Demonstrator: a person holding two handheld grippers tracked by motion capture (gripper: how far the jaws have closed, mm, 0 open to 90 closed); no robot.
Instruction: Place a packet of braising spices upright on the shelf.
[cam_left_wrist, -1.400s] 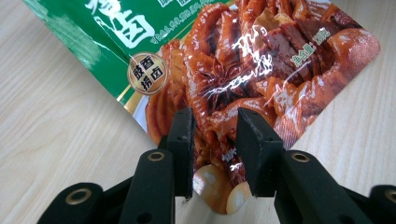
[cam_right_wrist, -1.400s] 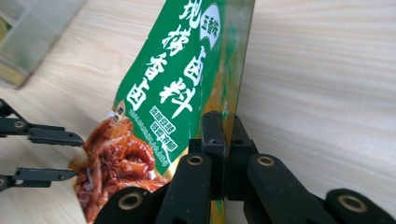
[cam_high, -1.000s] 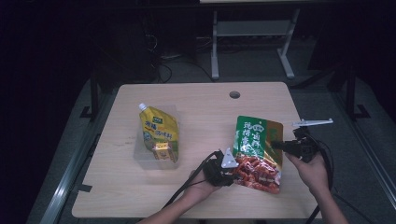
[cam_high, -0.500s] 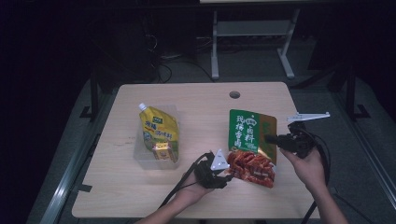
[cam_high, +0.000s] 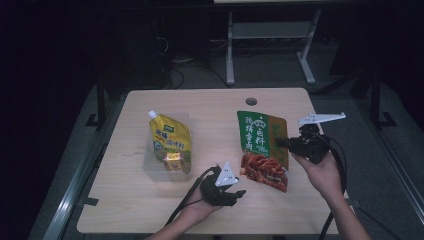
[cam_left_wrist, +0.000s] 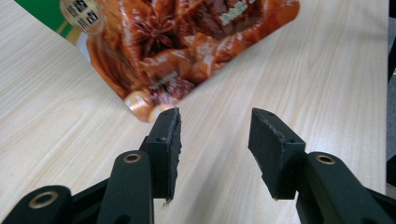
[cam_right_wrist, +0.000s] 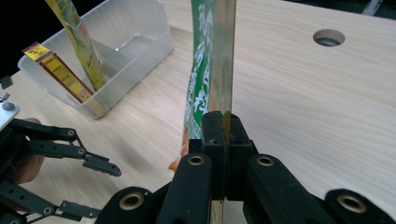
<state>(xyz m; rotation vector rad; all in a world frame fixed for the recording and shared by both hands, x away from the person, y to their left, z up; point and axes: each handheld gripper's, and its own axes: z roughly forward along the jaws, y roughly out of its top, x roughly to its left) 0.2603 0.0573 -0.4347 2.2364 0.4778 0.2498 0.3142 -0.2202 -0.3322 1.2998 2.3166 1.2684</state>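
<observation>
Green-and-red foil seasoning pouch stands lifted on edge over the pale wooden table, its red lower corner just ahead of the left gripper and its right edge inside the right gripper. In the right gripper view the right jaws are clamped tight on that thin edge. In the left gripper view the left gripper's jaws stand wide apart, holding nothing, with bare wood between them. Well to the left, a clear plastic tub holds a yellow spouted pouch leaning upright and a small yellow-and-red sachet.
</observation>
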